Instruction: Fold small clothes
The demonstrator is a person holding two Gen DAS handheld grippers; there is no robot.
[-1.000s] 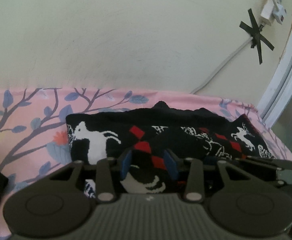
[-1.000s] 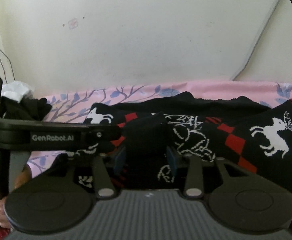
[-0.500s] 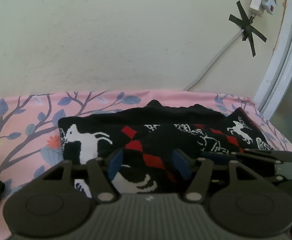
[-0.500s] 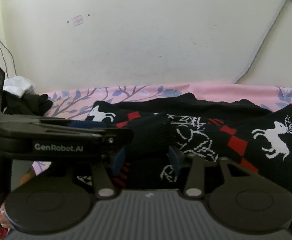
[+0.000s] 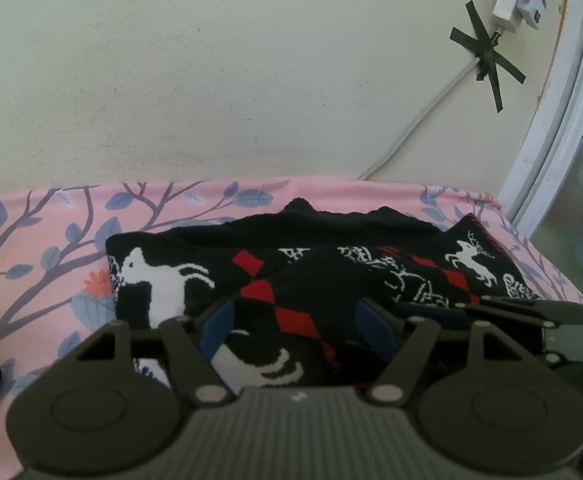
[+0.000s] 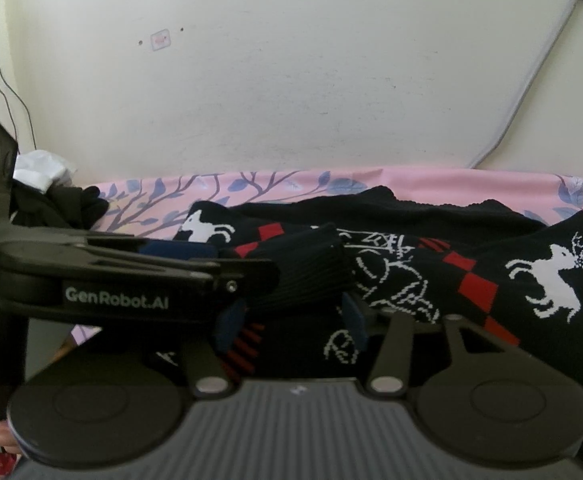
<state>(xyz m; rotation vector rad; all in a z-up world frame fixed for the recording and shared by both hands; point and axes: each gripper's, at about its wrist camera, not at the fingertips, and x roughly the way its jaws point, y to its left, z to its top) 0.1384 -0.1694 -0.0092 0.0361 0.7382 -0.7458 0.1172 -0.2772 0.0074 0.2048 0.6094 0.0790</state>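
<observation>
Left tool: jaws opening; sweater fold between the pads, not pinched
Right tool: jaws opening; ribbed black cuff between the pads, grip loosening
Sweater: black, reindeer pattern; bunched on pink floral sheet
Far: cream wall; no containers seen

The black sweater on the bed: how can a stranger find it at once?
Look at the pink bedsheet with printed branches below the cream wall. The black sweater lies folded on it. Only it has white deer and red diamonds, unlike the plain dark clothes nearby.
</observation>
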